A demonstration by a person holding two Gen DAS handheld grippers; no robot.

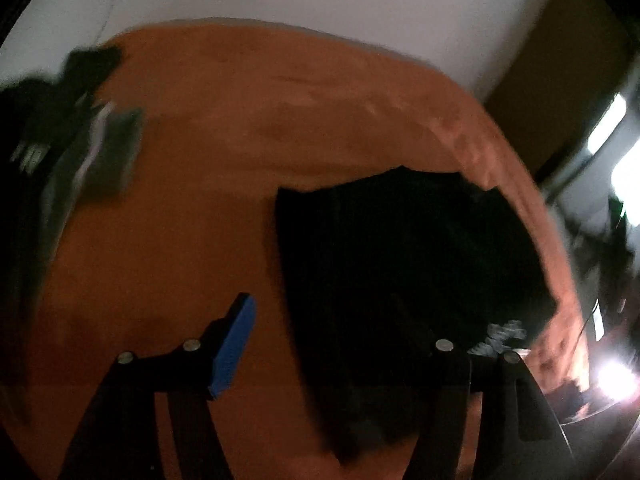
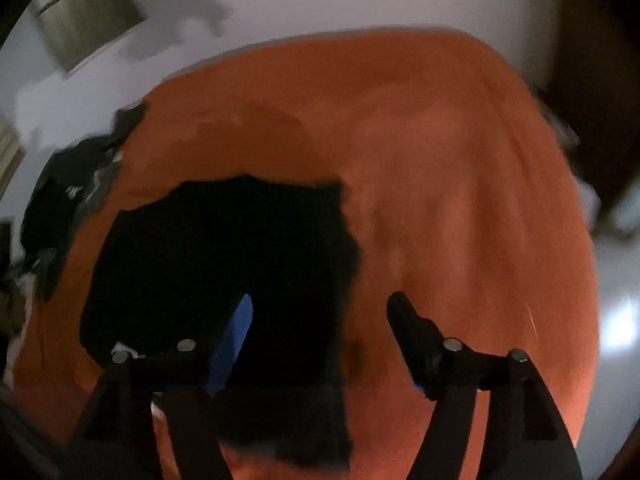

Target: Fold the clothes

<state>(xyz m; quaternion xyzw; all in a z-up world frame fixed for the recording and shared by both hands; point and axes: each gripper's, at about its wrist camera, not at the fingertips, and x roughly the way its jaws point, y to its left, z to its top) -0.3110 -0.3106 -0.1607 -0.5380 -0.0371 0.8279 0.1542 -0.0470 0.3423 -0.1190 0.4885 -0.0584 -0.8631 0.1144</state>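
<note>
black garment (image 2: pixel 224 264) lies flat, partly folded, on the orange cloth (image 2: pixel 440 200) | right gripper (image 2: pixel 320 316) above it, jaws apart, holding nothing | left gripper (image 1: pixel 328 328) above garment's edge (image 1: pixel 400 264), jaws apart, right finger hard to see against the black | pile of dark clothes (image 1: pixel 80 128) at the cloth's left edge, well apart | frames blurred
</note>
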